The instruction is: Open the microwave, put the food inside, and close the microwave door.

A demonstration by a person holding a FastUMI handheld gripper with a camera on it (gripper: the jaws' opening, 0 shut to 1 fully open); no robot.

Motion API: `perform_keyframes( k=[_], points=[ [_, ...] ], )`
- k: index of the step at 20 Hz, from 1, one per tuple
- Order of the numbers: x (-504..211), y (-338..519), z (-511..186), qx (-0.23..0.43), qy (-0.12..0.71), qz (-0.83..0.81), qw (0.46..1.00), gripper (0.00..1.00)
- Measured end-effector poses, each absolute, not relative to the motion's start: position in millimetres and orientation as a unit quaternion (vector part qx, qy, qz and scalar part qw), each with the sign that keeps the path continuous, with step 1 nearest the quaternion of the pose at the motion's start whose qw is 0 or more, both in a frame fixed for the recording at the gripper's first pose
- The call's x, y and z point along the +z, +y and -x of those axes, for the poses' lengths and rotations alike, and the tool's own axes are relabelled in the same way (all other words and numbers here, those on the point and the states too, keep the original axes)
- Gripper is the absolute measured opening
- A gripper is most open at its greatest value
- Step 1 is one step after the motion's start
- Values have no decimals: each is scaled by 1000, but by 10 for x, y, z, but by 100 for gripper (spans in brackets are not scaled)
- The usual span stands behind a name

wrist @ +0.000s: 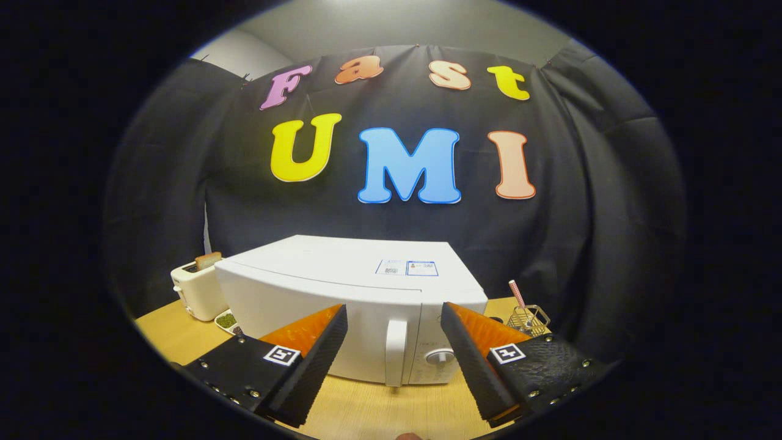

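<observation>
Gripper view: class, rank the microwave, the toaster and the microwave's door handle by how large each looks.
1. Microwave, door shut.
2. Toaster, beside it.
3. Door handle, ahead of the open gripper.
Real sizes unsure: fisheye.

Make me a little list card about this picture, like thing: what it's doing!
microwave: white, on the wooden table, door shut
door handle: white, upright, just ahead of the fingers
gripper: open, holding nothing, fingers either side of the handle, not touching it
toaster: beside the microwave, bread sticking out
wire holder: on the other side, striped straw in it
</observation>
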State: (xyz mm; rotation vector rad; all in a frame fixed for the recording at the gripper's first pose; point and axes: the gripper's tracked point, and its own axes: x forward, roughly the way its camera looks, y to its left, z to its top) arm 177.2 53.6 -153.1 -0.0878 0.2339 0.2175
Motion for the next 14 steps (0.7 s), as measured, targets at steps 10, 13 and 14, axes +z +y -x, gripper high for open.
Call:
perform_keyframes(
  k=[10, 13, 14],
  points=[
    [-2219, 569, -2051, 94, 187, 32, 977, 98],
    [-2413, 558, -2074, 92, 213, 30, 972, 92],
    [-2445, 555, -2080, 89, 218, 29, 972, 90]
  ],
)
